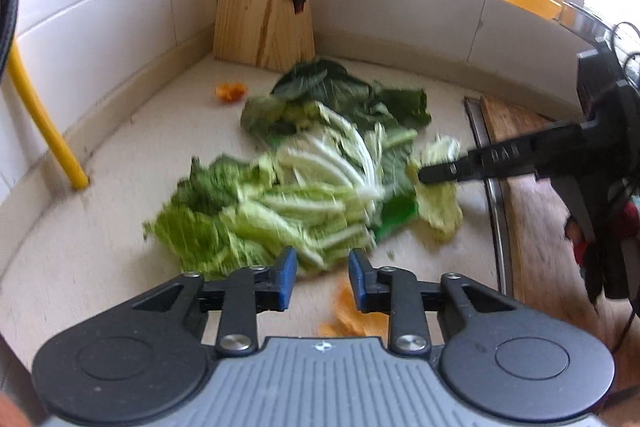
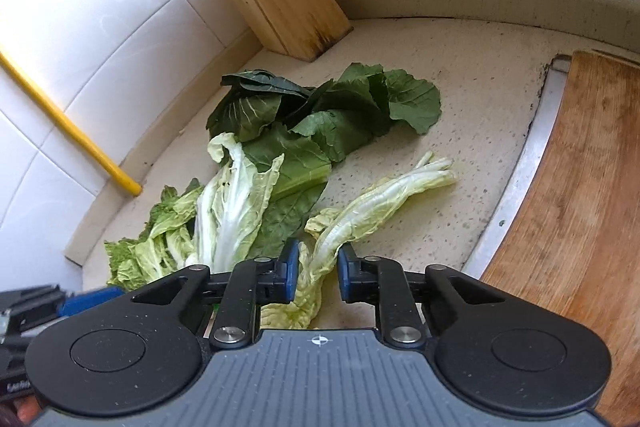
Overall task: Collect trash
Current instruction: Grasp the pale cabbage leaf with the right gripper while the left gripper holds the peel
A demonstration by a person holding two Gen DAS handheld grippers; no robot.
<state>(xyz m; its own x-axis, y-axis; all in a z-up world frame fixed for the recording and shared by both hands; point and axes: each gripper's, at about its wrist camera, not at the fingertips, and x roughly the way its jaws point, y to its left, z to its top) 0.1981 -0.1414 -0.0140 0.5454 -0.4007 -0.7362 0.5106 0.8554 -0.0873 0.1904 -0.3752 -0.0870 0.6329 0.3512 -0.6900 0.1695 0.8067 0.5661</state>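
Vegetable scraps (image 1: pixel 316 167) lie heaped on the speckled desk (image 2: pixel 460 99), just ahead of both tools. The left tool (image 1: pixel 322 279) is open with nothing between its blue pads, its tips at the near edge of the pale cabbage leaves. The right tool (image 2: pixel 318 277) is open too, straddling one pale cabbage leaf (image 2: pixel 360 215). Beyond the heap stands a wooden knife block (image 1: pixel 264 7). Right of the right tool lies a wooden cutting board (image 2: pixel 580 211).
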